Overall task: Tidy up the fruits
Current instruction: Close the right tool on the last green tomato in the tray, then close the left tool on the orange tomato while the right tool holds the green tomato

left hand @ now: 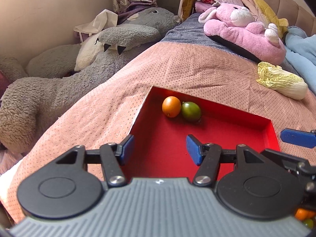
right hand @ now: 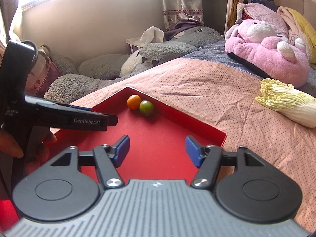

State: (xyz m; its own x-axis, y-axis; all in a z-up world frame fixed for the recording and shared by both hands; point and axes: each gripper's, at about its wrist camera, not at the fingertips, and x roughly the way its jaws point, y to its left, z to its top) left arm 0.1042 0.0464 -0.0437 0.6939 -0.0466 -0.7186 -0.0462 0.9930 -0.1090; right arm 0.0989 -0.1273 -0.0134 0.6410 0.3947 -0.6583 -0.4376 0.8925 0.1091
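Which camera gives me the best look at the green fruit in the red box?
The left wrist view: the green fruit is larger there, touching the orange fruit near the red box corner. The right wrist view shows it smaller but unobstructed.

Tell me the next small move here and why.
Probably draw the open, empty left gripper back toward the loose orange and green fruits glimpsed at that view's lower right, since the shallow red cardboard tray holds only a round orange fruit touching an oval green one.
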